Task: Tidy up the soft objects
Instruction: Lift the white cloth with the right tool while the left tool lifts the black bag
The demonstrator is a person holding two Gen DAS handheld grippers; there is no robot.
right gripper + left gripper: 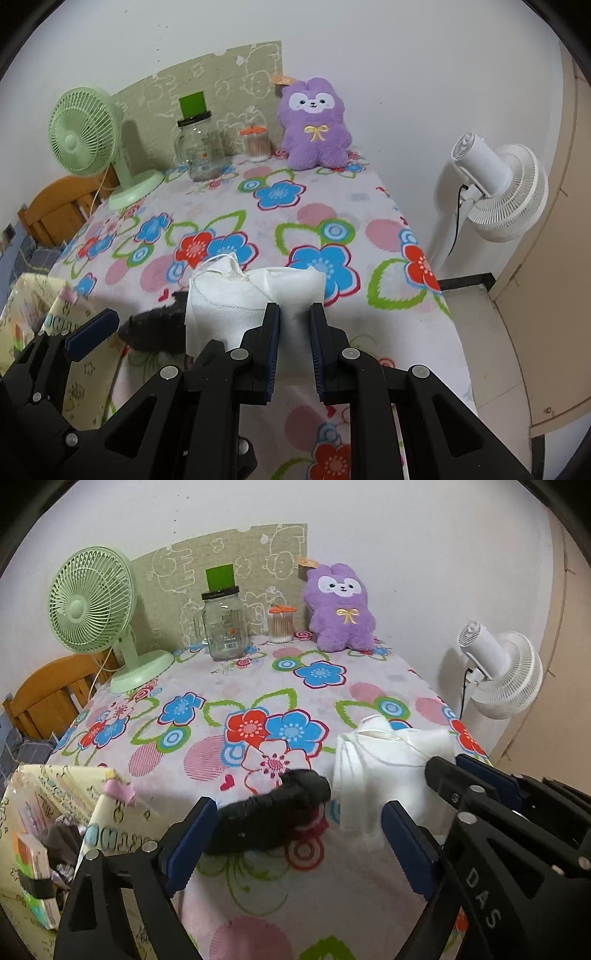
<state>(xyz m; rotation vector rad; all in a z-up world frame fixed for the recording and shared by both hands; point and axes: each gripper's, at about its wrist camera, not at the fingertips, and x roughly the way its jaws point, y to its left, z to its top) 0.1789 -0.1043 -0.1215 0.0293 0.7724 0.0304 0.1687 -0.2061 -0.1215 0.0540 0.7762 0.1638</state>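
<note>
A white folded cloth [255, 295] lies near the front edge of the floral table [314, 206]. My right gripper [294, 314] is shut on its near edge. The cloth also shows in the left wrist view [384, 764], with the right gripper [465, 775] on it. A black rolled soft item [266, 812] lies just left of the cloth, and shows dark in the right wrist view [155, 328]. My left gripper [299, 812] is open around the black item, its fingers on either side. A purple plush toy [340, 609] sits upright at the table's back.
A green desk fan [96, 613], a glass jar [223, 627] and a cotton-swab pot [281, 624] stand along the back. A patterned fabric box [55, 834] with items inside sits at the table's left front. A white floor fan [498, 184] stands right of the table.
</note>
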